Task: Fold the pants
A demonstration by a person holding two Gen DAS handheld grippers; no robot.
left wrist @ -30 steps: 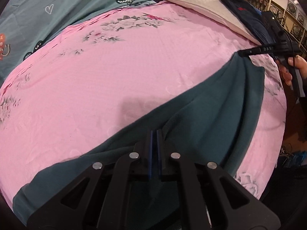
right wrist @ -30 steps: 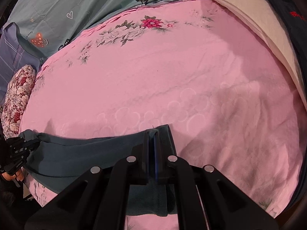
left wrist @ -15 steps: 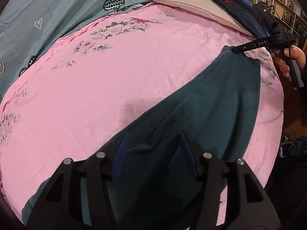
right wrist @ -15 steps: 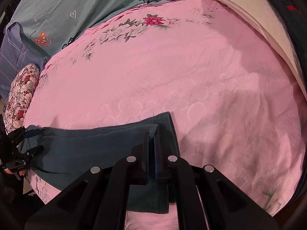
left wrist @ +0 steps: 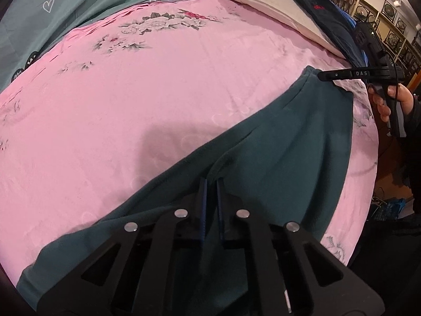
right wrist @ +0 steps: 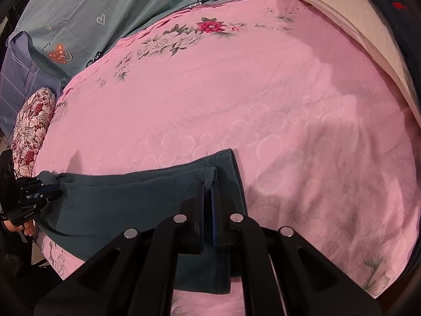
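The dark teal pants (left wrist: 284, 142) lie along the near edge of the bed's pink floral sheet (left wrist: 158, 92). Left hand-held gripper (left wrist: 211, 184) pinches a fabric ridge mid-garment; right hand-held gripper (right wrist: 209, 184) is clenched on the waistband corner. Advised — lift both evenly, keep the cloth taut, align edges before lowering.

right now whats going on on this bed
A person is folding dark teal pants on a pink floral bedsheet, holding tongs in each hand. The right tongs are shut on one end of the pants. The left tongs are closed on a fold of the fabric farther along the same garment. The pants lie stretched between them near the bed's edge, not yet folded over. A white pillow sits at the far side.
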